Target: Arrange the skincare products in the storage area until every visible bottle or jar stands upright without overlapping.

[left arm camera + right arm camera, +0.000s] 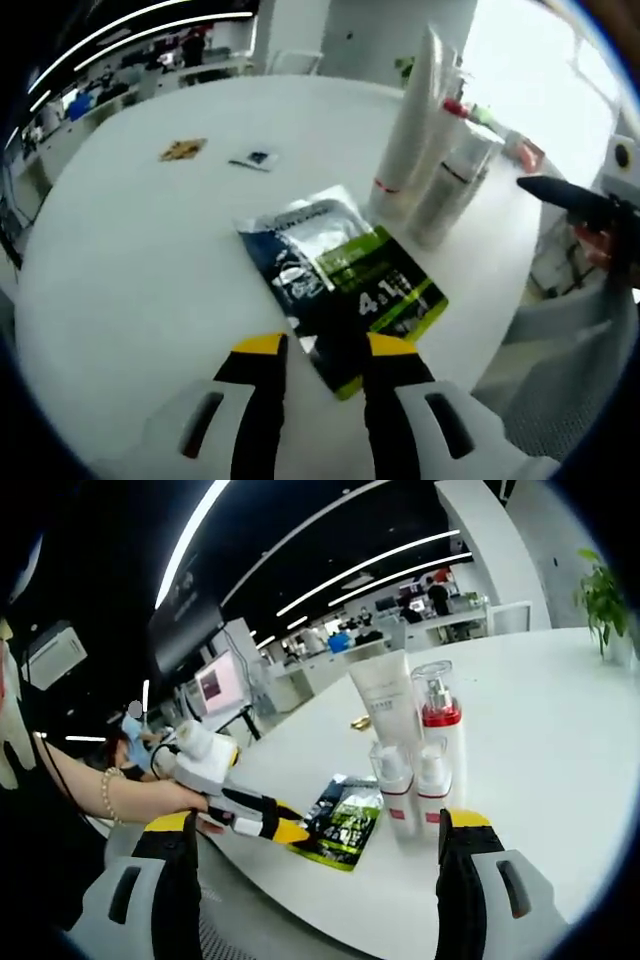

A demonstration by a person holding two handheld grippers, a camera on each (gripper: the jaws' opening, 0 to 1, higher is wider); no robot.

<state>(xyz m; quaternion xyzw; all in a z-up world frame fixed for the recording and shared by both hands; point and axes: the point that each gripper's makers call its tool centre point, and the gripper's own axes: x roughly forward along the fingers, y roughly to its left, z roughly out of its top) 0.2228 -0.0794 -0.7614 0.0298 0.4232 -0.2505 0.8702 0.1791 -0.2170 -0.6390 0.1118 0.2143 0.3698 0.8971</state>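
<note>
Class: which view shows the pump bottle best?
The right gripper view: the pump bottle stands upright and sharp, with its clear cap and red collar visible. In the left gripper view it is mostly hidden behind the tube.

An open-plan office: long ceiling light strips [370, 565], far rows of desks [440, 615], a monitor [213, 685], and a potted plant [603, 600].

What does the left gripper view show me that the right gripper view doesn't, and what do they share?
Left gripper view alone: two small packets, one brown and one dark, lying on the far side of the table.

Right gripper view alone: the pump bottle with its clear cap and red collar seen clearly, a potted plant, and office desks behind.

Both: the white table, the green-and-silver pouch lying flat, the tall white tube and upright bottles, and the left tongs at the pouch's edge.
</note>
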